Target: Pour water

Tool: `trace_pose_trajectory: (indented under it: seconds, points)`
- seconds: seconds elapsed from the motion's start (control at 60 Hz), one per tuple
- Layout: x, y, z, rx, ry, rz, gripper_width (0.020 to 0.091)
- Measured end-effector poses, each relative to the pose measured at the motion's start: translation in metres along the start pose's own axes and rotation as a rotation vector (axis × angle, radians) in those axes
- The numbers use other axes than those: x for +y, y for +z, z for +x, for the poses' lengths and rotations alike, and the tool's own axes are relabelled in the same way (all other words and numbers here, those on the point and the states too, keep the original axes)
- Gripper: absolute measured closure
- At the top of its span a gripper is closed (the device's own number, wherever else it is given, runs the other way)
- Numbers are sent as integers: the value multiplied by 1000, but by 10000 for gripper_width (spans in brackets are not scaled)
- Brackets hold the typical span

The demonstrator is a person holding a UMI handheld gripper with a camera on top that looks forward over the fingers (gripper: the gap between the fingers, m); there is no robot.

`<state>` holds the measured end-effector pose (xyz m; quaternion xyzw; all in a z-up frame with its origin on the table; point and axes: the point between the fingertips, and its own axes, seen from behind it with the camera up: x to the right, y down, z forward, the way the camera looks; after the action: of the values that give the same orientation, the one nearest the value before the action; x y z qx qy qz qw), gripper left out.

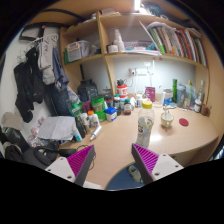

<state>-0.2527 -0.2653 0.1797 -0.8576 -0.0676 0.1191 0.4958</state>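
1. The gripper (113,163) has two fingers with pink pads (80,160) at the bottom of the view. They are spread wide apart and hold nothing. Only bare wood shows in the gap between them.

2. Just ahead of the fingers, a little to the right, stands a clear bottle (145,124) with a pale cap. It is upright on the wooden desk (115,140). I think this is the thing that holds the water, but I cannot tell how full it is.

3. A small cup (167,116) stands just beyond the bottle, to its right. It may be where the water should go, though I am not sure.

4. Left of the bottle is a crowd of jars and tubs (98,108), some with green lids and one with a red lid. Shelves with books (178,42) hang above.

5. What could go wrong:
- The bottle is tall and thin, so a bump from one finger could tip it over.
- If the fingers squeeze too high or too softly, the bottle could slip.
- If the cap is on, no water will come out.
- The cup is small, so water could miss it and wet the desk.
- A wide swing could knock the crowded jars.
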Motion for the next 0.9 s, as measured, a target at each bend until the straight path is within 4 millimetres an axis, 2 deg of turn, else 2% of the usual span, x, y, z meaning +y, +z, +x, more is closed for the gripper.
trace_pose_trajectory:
  seconds: [0.133,0.15,0.183,0.217,0.383,0.417,0.433,0.45,0.567,0.833,0.9]
  points:
    - [3,5,0,0,-19,-7,280]
    - [3,6,-1,-2,-19,-7,252]
    - [3,6,-2,-4,-20,-9,280]
    - [3,8,-2,-3,-21,-10,279]
    - [5,17,12,12,-26,-2,278]
    - [4,20,19,17,-30,5,277]
    - [4,22,24,22,-32,8,253]
    - [5,24,29,28,-33,11,279]
    - [7,43,65,59,-11,48,282]
    - [-3,120,136,69,-93,213,285]
    - [-7,142,147,60,-103,250,287]
